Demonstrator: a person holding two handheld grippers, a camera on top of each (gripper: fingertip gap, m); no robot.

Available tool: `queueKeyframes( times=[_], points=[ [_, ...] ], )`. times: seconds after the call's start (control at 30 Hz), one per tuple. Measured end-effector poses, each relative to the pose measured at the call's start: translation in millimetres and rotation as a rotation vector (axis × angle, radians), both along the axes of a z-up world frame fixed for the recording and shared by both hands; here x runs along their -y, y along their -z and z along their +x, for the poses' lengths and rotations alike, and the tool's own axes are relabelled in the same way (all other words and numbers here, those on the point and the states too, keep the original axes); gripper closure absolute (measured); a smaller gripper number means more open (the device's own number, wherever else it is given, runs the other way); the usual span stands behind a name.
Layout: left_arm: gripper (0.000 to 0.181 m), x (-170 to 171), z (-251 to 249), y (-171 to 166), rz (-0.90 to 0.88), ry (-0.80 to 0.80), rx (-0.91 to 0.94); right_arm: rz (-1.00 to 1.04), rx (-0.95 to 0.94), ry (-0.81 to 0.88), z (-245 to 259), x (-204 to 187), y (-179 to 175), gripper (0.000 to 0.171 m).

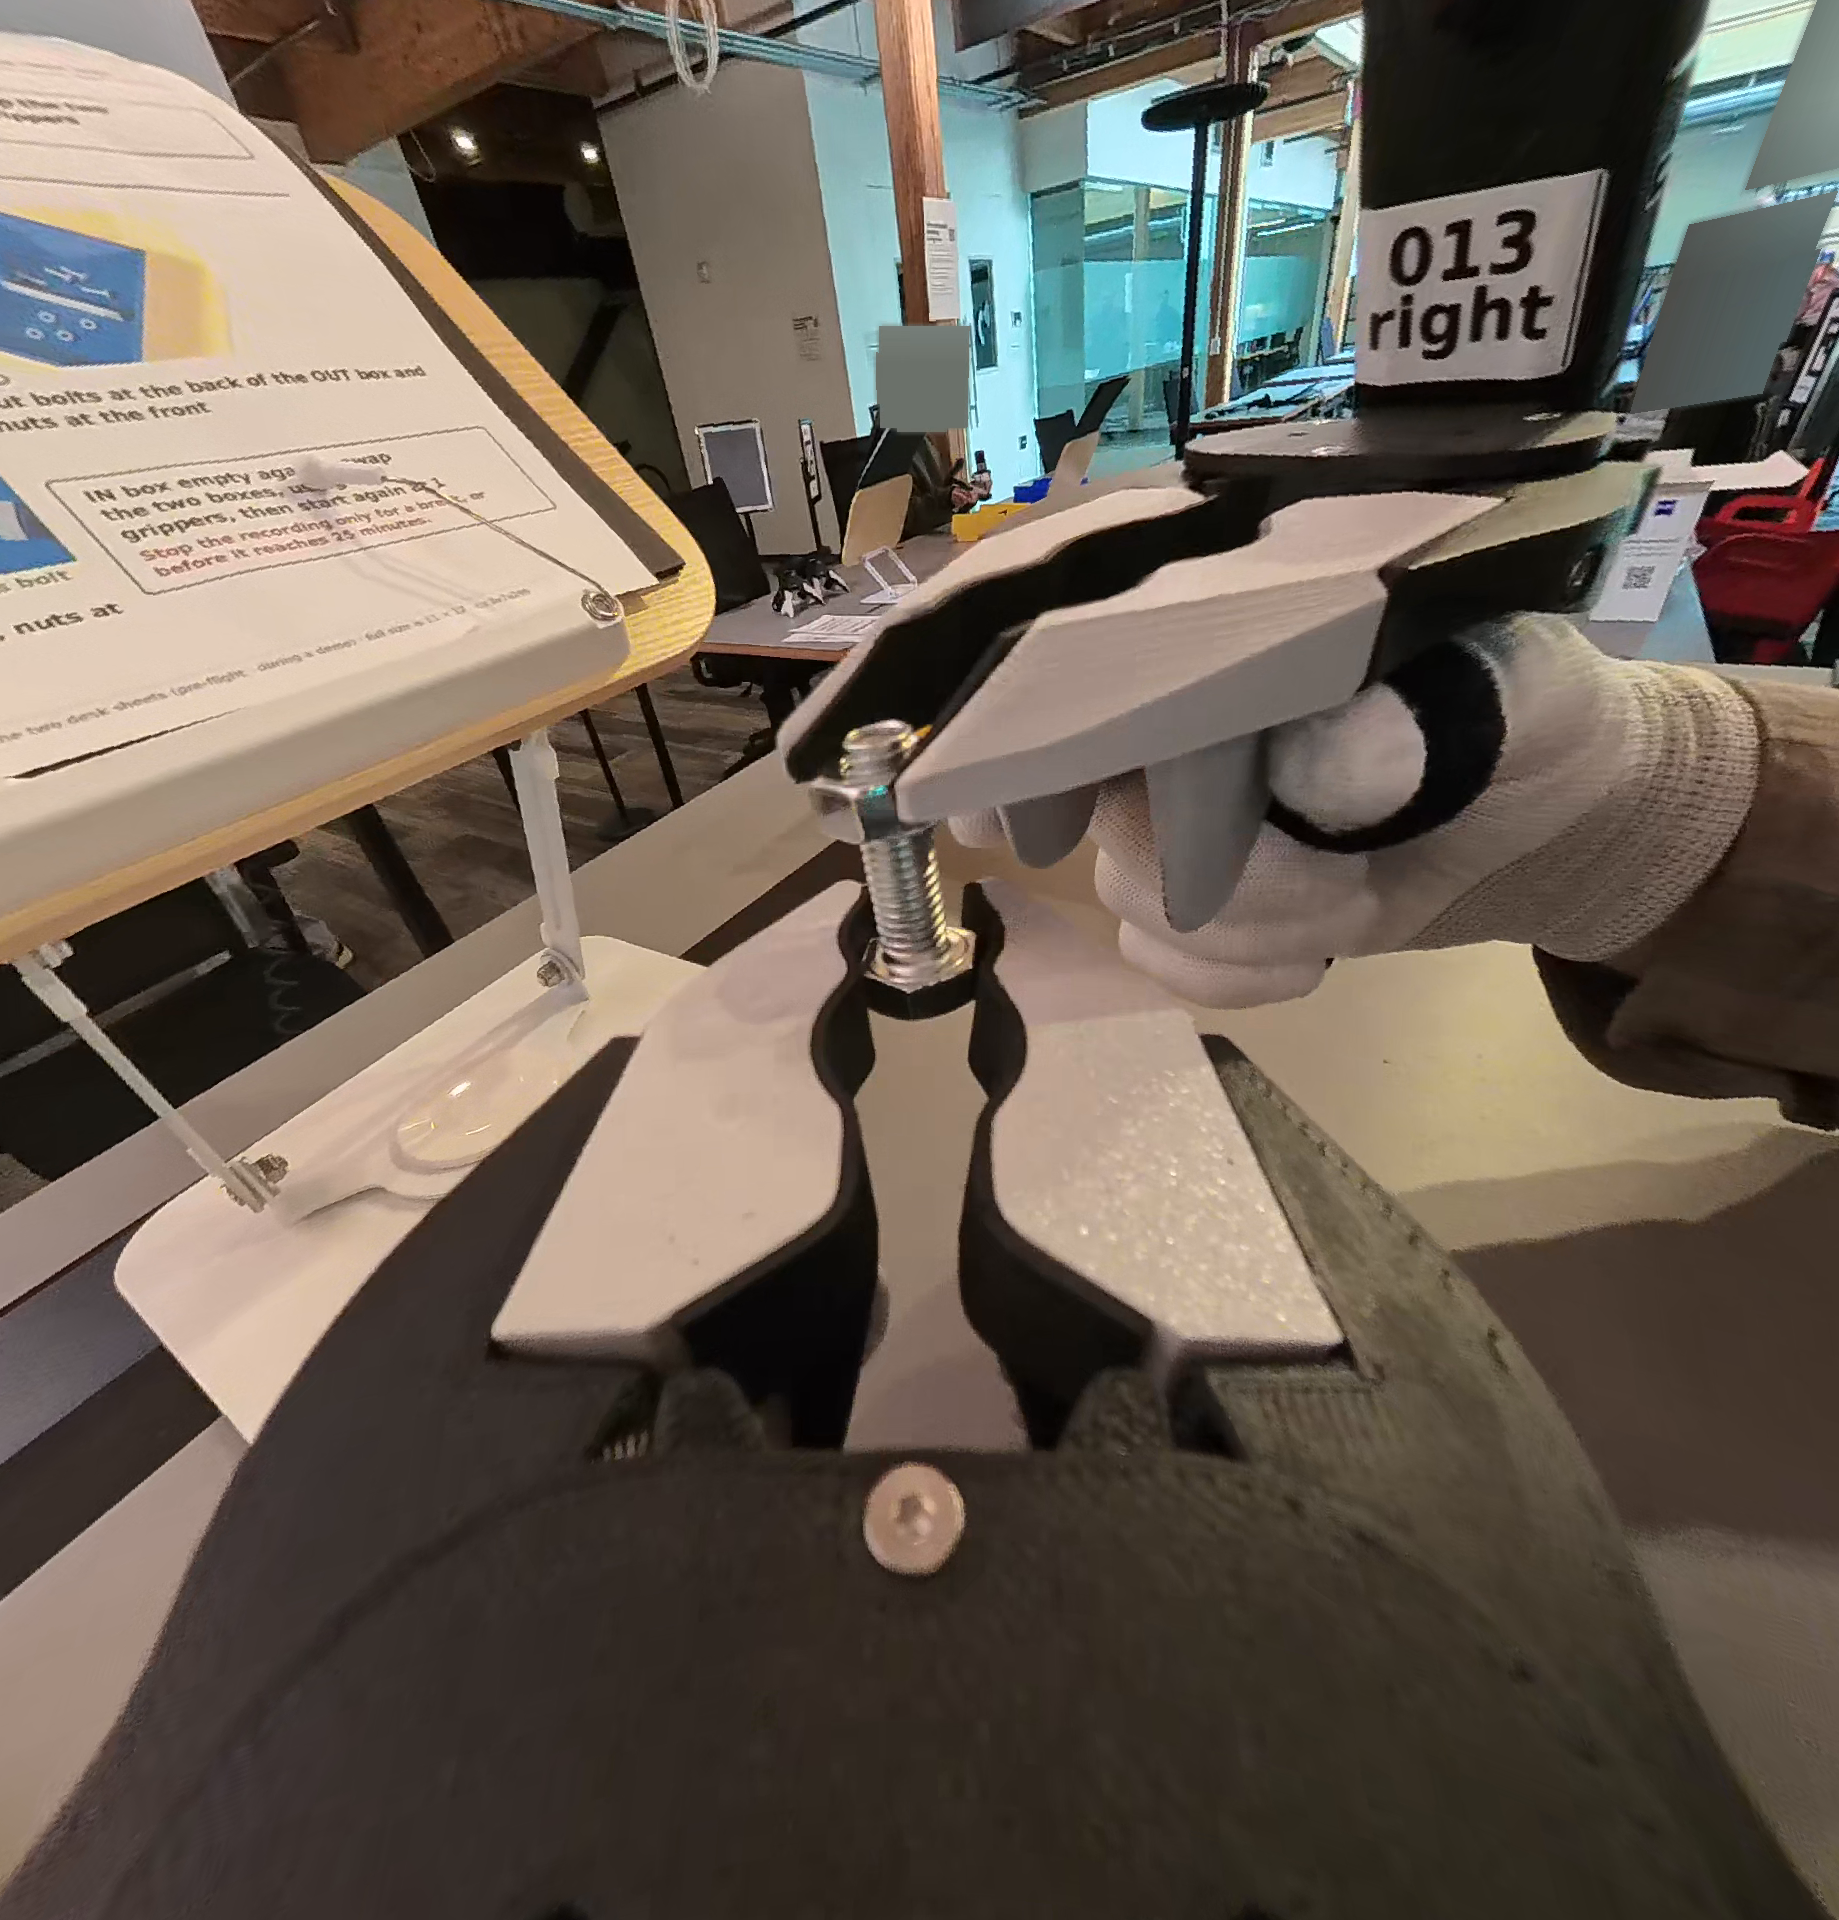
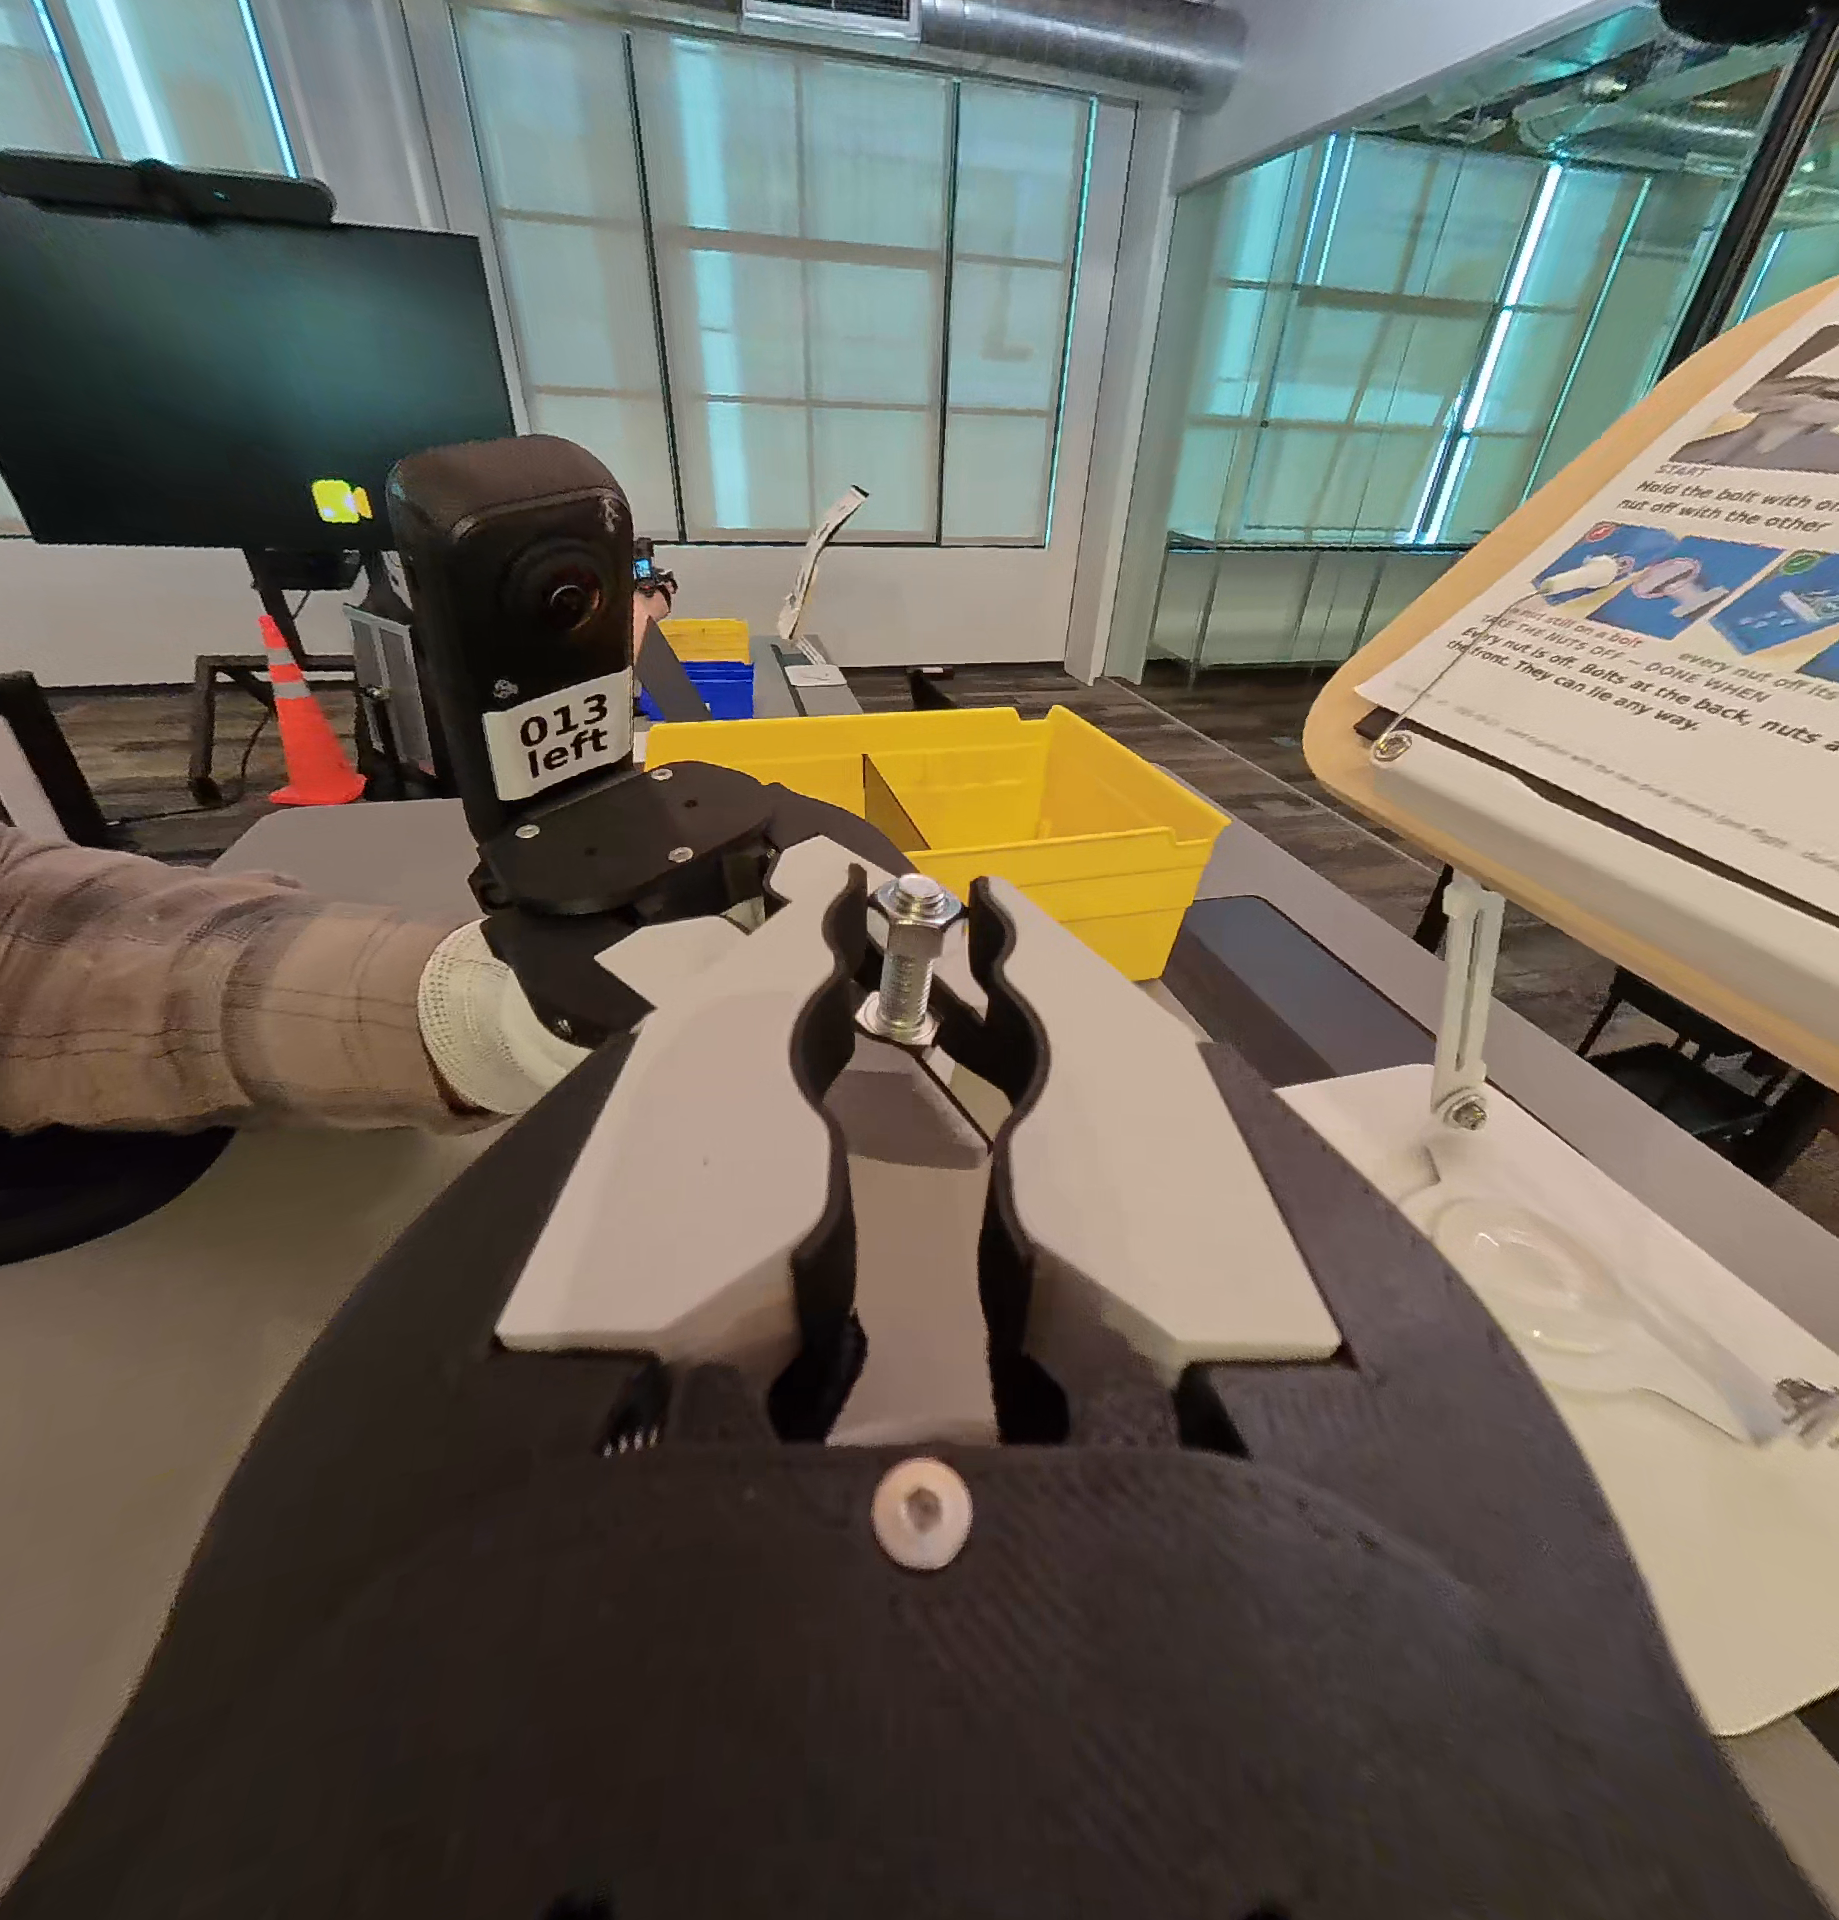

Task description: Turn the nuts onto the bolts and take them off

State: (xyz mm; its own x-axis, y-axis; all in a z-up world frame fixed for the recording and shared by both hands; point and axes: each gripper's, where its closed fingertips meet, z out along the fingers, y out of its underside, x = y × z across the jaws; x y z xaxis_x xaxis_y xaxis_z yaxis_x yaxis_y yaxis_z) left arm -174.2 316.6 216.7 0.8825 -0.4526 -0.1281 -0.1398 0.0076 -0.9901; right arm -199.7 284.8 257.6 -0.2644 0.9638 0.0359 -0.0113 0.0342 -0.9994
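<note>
both tongs grip one upright bolt [image 1: 904, 894]: left gripper [image 1: 920, 961] clamps its head, right gripper [image 2: 915, 920] clamps the nut [image 2: 916, 906] on top.

i'm working in an open-plan office or lab space: a big wall monitor [image 2: 219, 374] on a stand, glass partitions [image 2: 1414, 343], grey desks [image 1: 1466, 1039], exposed timber beams [image 1: 910, 156], yellow parts bins [image 2: 998, 821], an orange traffic cone [image 2: 307, 727].
</note>
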Motion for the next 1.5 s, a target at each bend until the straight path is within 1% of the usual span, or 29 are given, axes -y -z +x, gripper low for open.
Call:
queueKeyframes(
  times=[0.17,0.3,0.4,0.53,0.6,0.73,0.77,0.83,0.87,0.97,1.03,1.1,1.17,1.27,1.37,1.5],
  points=[
    [0.167,-0.9,-1.1,-0.2,-0.001,-0.012,0.001,0.015,0.000,0.015,-0.4,-1.6,-0.1,0.155],
    [0.167,-4.8,-9.6,2.0,-0.013,-0.061,0.006,0.027,0.013,0.085,-7.5,-6.0,2.3,0.156],
    [0.167,-8.3,-20.3,2.8,-0.020,-0.116,0.018,0.033,0.012,0.202,-17.5,-11.2,3.3,0.156],
    [0.167,-11.2,-31.9,5.6,-0.034,-0.163,0.035,-0.001,0.005,0.432,-28.5,-19.4,6.0,0.156],
    [0.167,-11.0,-32.6,5.9,-0.034,-0.163,0.037,0.028,0.006,0.473,-30.0,-17.4,6.2,0.156],
    [0.167,-10.5,-30.4,3.0,-0.027,-0.155,0.029,0.004,0.008,0.426,-27.1,-19.1,2.4,0.157],
    [0.167,-9.8,-29.2,2.3,-0.021,-0.149,0.028,0.002,0.007,0.410,-26.1,-19.5,1.4,0.155],
    [0.167,-8.7,-27.1,0.3,-0.016,-0.137,0.031,0.019,-0.005,0.355,-24.1,-16.7,-0.9,0.141],
    [0.166,-8.4,-26.9,-0.7,-0.012,-0.135,0.028,0.024,-0.011,0.341,-22.1,-17.5,-2.7,0.137],
    [0.166,-7.2,-26.8,-2.9,-0.008,-0.126,0.036,0.043,-0.020,0.236,-16.1,-10.9,-8.0,0.135],
    [0.166,-6.4,-25.4,-3.4,-0.009,-0.111,0.043,0.054,-0.014,0.206,-12.1,-12.3,-8.1,0.133],
    [0.167,-5.0,-21.1,-4.2,-0.006,-0.085,0.044,0.041,-0.012,0.149,-8.3,-9.4,-7.5,0.135],
    [0.167,-3.5,-16.0,-3.7,-0.005,-0.061,0.035,0.030,-0.009,0.149,-6.5,-13.7,-6.0,0.137],
    [0.167,-2.1,-10.1,-3.3,0.001,-0.039,0.027,0.019,0.003,0.103,-4.9,-10.9,-1.5,0.142],
    [0.166,-2.0,-8.6,-2.2,-0.002,-0.036,0.026,0.038,0.017,0.072,-4.3,-6.6,2.5,0.155],
    [0.167,-2.8,-10.4,-2.6,-0.002,-0.048,0.030,0.047,0.018,0.091,-5.9,-7.5,2.5,0.155]
  ],
)
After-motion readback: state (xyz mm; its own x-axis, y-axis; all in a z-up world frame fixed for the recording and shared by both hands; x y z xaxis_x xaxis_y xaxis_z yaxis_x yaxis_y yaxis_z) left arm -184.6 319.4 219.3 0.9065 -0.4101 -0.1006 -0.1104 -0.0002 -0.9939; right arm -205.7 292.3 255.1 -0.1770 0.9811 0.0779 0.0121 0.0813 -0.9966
